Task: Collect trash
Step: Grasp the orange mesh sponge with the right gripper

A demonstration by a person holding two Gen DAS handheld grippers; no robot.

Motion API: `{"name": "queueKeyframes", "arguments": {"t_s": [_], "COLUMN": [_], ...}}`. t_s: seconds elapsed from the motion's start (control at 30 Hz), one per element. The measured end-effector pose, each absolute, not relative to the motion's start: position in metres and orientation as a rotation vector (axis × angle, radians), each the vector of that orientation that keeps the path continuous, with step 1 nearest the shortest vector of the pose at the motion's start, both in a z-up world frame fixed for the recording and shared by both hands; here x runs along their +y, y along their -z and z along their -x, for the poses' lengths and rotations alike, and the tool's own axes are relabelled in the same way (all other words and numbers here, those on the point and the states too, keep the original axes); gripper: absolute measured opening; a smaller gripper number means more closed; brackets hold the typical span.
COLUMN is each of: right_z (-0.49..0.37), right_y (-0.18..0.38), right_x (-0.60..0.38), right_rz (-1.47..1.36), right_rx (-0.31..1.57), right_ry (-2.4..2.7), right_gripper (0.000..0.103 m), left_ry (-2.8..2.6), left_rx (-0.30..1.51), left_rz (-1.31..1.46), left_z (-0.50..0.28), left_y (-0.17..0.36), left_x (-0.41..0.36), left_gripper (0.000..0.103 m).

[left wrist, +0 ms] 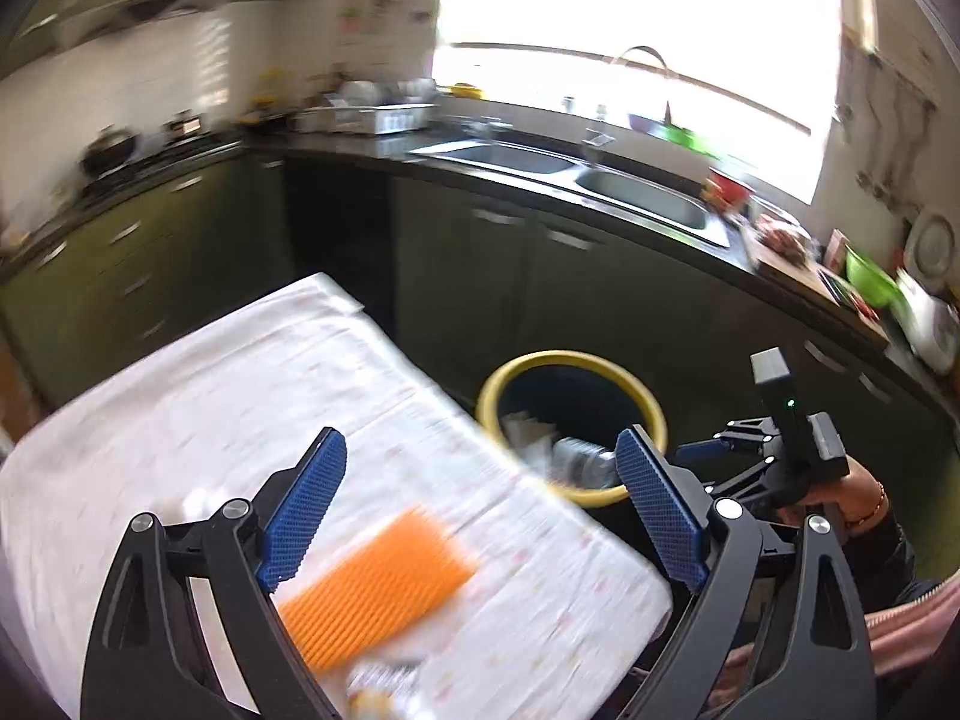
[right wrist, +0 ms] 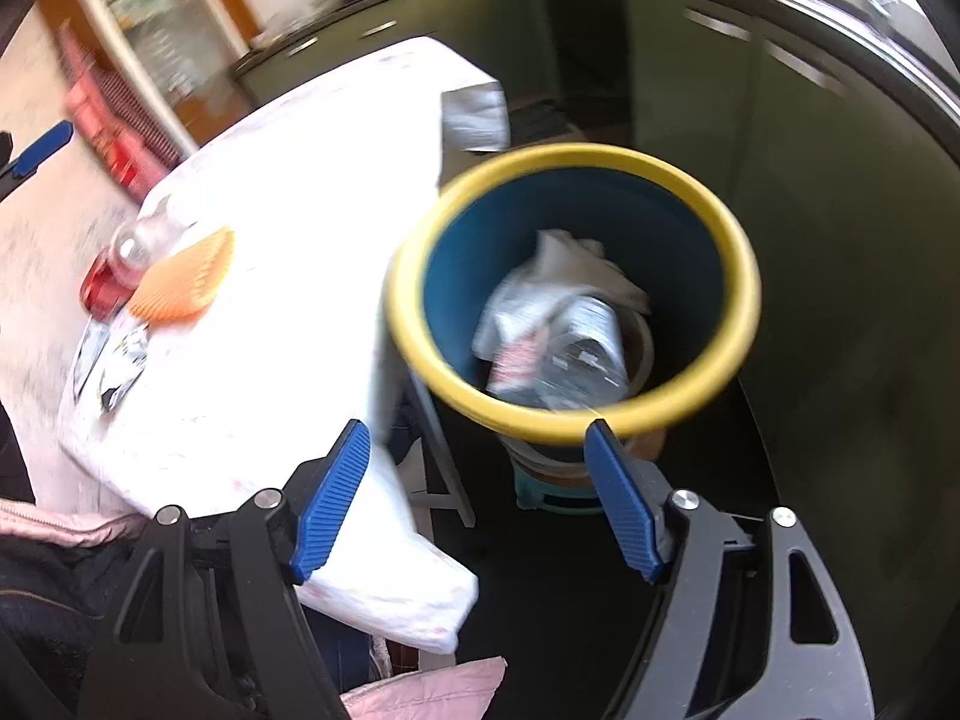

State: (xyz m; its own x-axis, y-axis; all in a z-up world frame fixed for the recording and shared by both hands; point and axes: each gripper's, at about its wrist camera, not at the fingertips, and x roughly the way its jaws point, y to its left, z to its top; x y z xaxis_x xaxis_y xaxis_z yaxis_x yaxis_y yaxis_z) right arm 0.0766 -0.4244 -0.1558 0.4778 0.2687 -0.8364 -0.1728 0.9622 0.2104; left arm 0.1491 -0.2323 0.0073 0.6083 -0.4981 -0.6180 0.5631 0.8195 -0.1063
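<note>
A blue bin with a yellow rim (right wrist: pixel 600 420) stands beside the table and holds crumpled paper (right wrist: pixel 570 258) and a clear plastic bottle (right wrist: pixel 588 354). The bin's rim also shows in the left wrist view (left wrist: pixel 510 378). My right gripper (right wrist: pixel 477 498) is open and empty, just short of the bin's near rim. My left gripper (left wrist: pixel 480 516) is open and empty above the table's right edge. On the white tablecloth (left wrist: pixel 240 390) lie an orange ridged piece (left wrist: pixel 372 588), a clear bottle with a red label (right wrist: pixel 129 267) and a printed wrapper (right wrist: pixel 114 366).
A dark kitchen counter with a double sink (left wrist: pixel 600 180) runs behind the bin, with green cabinets (left wrist: pixel 150 252) below. The right gripper's body and the hand holding it (left wrist: pixel 798 456) show in the left wrist view. A pink jacket (right wrist: pixel 420 690) is near below.
</note>
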Motion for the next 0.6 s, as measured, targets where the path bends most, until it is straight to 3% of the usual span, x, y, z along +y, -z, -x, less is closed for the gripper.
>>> {"name": "queueKeyframes", "arguments": {"t_s": [0.27, 0.6], "right_z": [-0.107, -0.143], "right_y": [0.131, 0.123], "right_x": [-0.323, -0.2], "right_rz": [0.128, 0.635], "right_rx": [1.015, 0.913], "right_ry": [-0.486, -0.805], "right_gripper": [0.07, 0.076], "left_ry": [0.395, 0.362], "left_rx": [0.712, 0.741], "left_rz": [-0.024, 0.002], "left_z": [-0.102, -0.07], "left_y": [0.024, 0.052], "left_x": [-0.118, -0.081], "left_gripper": [0.091, 0.093]}}
